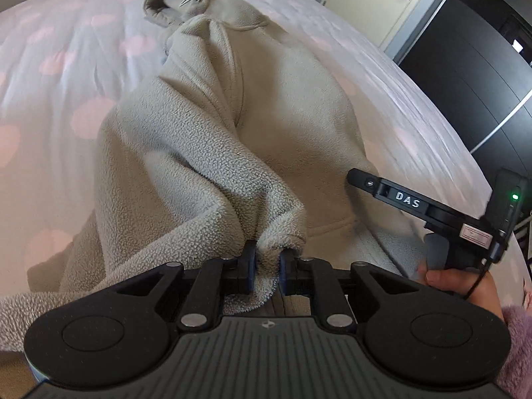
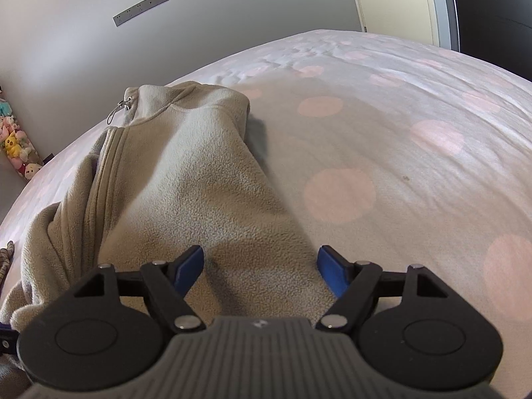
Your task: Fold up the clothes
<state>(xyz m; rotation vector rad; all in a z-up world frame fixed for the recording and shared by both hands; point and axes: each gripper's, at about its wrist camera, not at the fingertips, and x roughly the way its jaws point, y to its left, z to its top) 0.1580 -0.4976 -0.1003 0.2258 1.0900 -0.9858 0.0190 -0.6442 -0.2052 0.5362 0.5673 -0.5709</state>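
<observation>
A beige fleece zip jacket (image 1: pixel 206 126) lies lengthwise on the bed, collar and zip pull at the far end. My left gripper (image 1: pixel 267 266) is shut on a bunched fold of its near hem and holds it lifted. In the right wrist view the same jacket (image 2: pixel 199 179) lies under my right gripper (image 2: pixel 261 267), which is open, its blue pads spread over the near right edge of the fleece. The right gripper also shows in the left wrist view (image 1: pixel 359 179), over the jacket's right side.
The bed (image 2: pixel 399 139) has a white cover with pink dots. A grey wall stands behind it, with soft toys (image 2: pixel 16 146) on the floor at the left. A dark wardrobe (image 1: pixel 482 76) and a door stand at the right.
</observation>
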